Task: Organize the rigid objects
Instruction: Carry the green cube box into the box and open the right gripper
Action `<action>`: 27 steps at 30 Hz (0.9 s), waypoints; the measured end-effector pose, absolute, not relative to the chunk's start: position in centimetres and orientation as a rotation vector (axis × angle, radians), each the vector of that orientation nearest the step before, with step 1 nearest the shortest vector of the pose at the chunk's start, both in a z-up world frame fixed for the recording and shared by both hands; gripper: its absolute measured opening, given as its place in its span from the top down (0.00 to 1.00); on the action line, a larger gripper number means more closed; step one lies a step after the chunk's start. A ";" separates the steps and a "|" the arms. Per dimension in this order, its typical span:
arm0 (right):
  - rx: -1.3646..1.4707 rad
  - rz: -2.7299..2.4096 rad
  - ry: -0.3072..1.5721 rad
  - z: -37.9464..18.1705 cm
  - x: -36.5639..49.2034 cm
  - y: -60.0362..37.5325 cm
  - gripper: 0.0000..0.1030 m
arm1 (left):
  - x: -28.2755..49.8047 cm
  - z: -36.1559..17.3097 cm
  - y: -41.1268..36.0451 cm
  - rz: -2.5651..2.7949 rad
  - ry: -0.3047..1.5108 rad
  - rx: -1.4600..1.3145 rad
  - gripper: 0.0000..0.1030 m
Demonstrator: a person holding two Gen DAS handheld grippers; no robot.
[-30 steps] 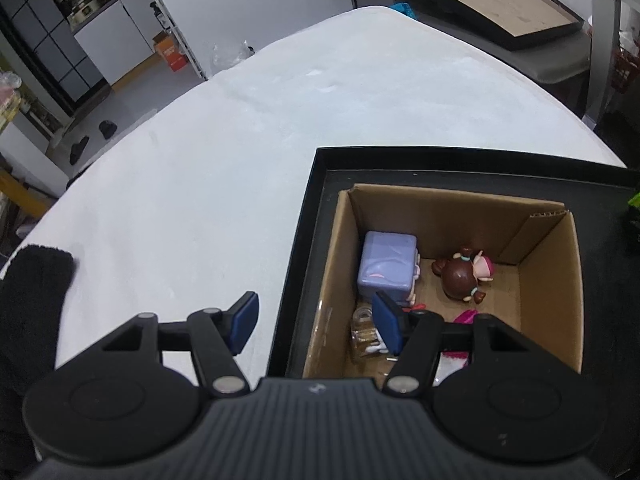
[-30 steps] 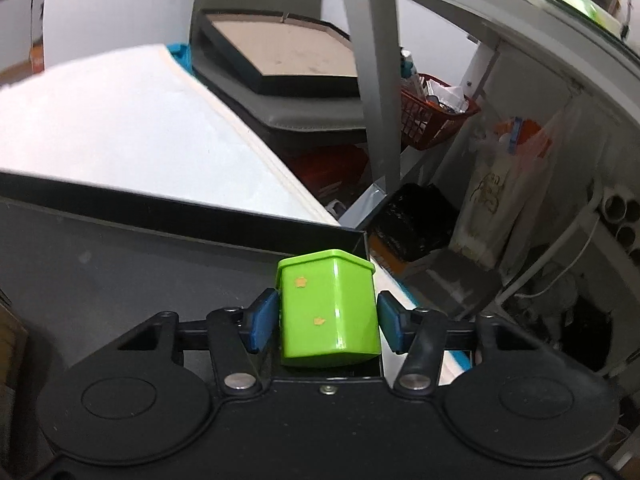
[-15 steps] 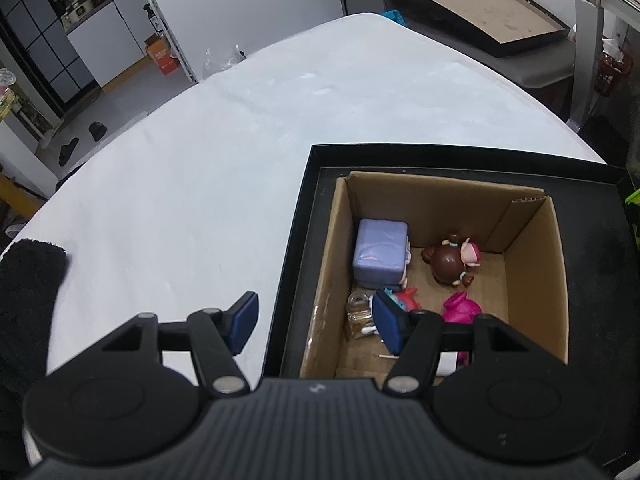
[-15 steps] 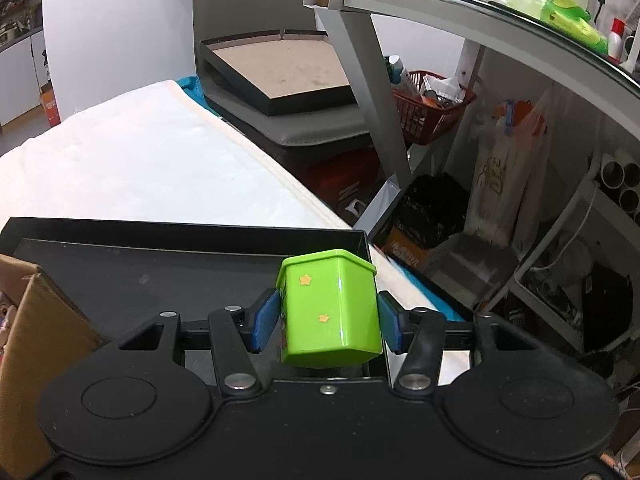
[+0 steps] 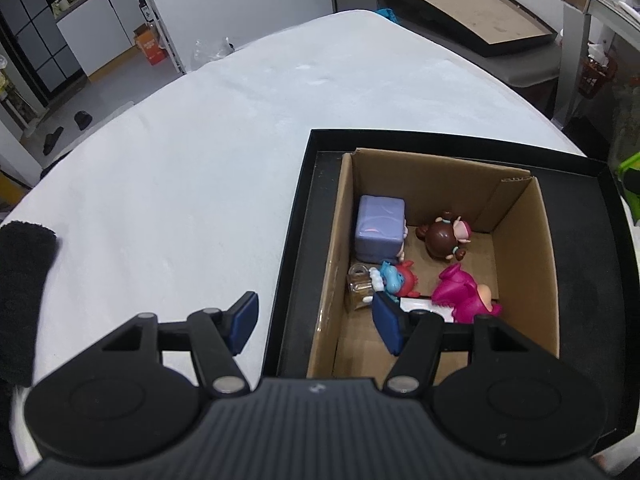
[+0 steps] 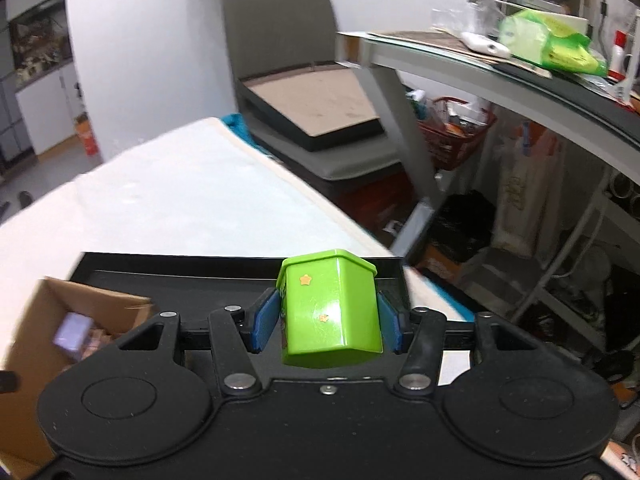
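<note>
Green box [image 6: 330,308] sits clamped in the right gripper [image 6: 327,322], mid-frame, not yet in the cardboard box [image 5: 516,240] holding five toys; left gripper [image 5: 316,320] fingers apart.

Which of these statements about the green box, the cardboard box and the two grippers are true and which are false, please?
1. The right gripper holds the green box. True.
2. The left gripper holds a toy. False: it is open and holds nothing.
3. The cardboard box stands inside the black tray. True.
4. The purple box lies on the white tabletop. False: it is inside the cardboard box.
5. The green box has small star marks. True.
</note>
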State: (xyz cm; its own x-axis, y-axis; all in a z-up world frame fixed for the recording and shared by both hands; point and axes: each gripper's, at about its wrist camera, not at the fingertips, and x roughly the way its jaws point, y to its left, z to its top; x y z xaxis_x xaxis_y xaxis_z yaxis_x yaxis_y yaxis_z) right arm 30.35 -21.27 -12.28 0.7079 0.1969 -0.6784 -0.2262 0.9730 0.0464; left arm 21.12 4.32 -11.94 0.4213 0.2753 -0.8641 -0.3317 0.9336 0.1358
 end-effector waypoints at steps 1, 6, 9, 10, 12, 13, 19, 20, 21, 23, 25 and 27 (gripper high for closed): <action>-0.043 0.247 0.746 -12.0 30.2 -21.0 0.50 | 21.0 -11.9 4.4 0.379 1.068 -0.063 0.41; -0.064 0.313 0.725 -10.9 29.0 -18.8 0.50 | 20.6 -12.2 4.9 0.356 1.070 -0.075 0.41; -0.081 0.346 0.717 -10.5 28.5 -17.5 0.50 | 20.4 -12.6 5.1 0.333 1.075 -0.082 0.41; -0.090 0.358 0.715 -10.4 28.3 -17.0 0.50 | 20.3 -12.7 5.2 0.328 1.075 -0.086 0.41; -0.089 0.383 0.724 -10.3 28.0 -16.1 0.50 | 20.2 -13.1 5.4 0.322 1.075 -0.097 0.41; -0.093 0.395 0.725 -10.3 27.8 -15.7 0.50 | 20.2 -13.2 5.5 0.318 1.076 -0.100 0.41; -0.135 0.455 0.727 -10.4 26.6 -13.4 0.49 | 20.0 -14.3 5.9 0.278 1.082 -0.130 0.42; -0.142 0.461 0.729 -10.6 26.5 -13.0 0.49 | 20.0 -14.4 6.0 0.273 1.082 -0.135 0.42; -0.149 0.466 0.731 -10.7 26.4 -12.6 0.49 | 20.0 -14.6 6.1 0.266 1.082 -0.140 0.44; -0.158 0.481 0.738 -10.9 26.2 -11.9 0.49 | 20.0 -14.8 6.3 0.258 1.079 -0.143 0.44; -0.168 0.498 0.738 -11.1 26.1 -11.2 0.49 | 19.9 -14.9 6.6 0.250 1.073 -0.150 0.48; -0.178 0.517 0.737 -11.2 25.8 -10.5 0.49 | 19.9 -15.1 7.0 0.247 1.073 -0.166 0.55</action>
